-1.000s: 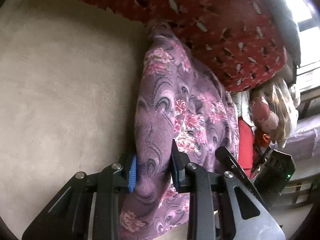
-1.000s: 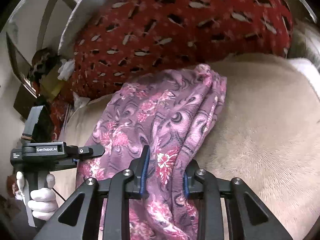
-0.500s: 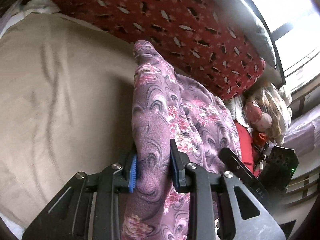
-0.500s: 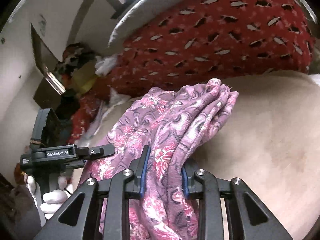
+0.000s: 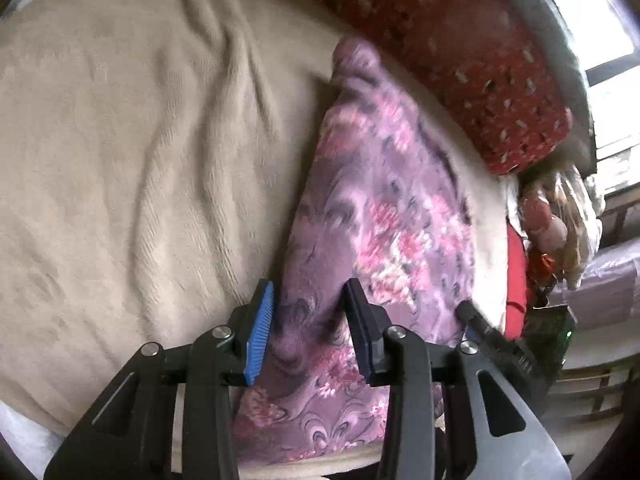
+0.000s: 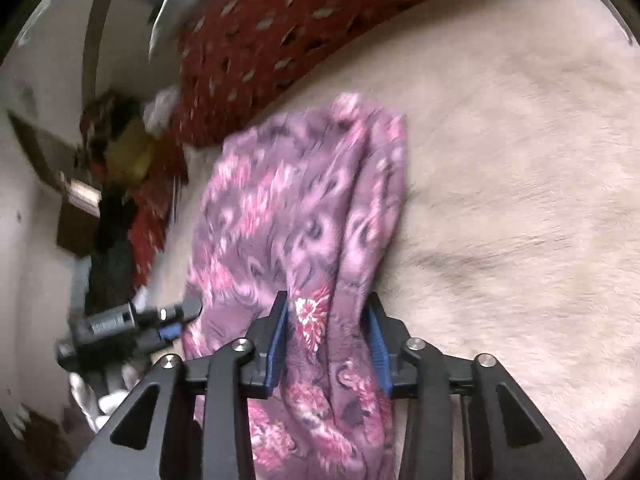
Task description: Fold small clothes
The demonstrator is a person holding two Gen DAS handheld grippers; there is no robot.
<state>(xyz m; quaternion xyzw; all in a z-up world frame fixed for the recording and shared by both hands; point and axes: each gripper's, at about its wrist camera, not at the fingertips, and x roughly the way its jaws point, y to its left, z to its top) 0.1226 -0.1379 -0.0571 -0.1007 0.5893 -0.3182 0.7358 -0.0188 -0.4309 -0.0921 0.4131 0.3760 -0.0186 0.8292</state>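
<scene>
Now both grippers pinch the same purple floral garment, which lies stretched across the beige blanket, its far end bunched and reaching toward the red patterned cushion. From the left wrist camera, the left gripper has its jaws drawn in on a thick fold of the cloth; the blue ribbed pad on one finger and the dark pad on the other both press into the fabric, with the gathered fold filling the narrow gap between them. More of the cloth spills below the fingers toward the camera. Just beside the garment's edge away from the blanket's open side, the tip of the right gripper shows, dark and blurred.

From the right wrist camera, the right gripper is likewise closed down on the garment, blue pads on both fingers squeezing a bunched ridge of fabric. The cloth fans out from the jaws toward the cushion, resting on the blanket. On the garment's other side, the left gripper reaches its edge, held by a white-gloved hand. Both views are smeared by motion blur
</scene>
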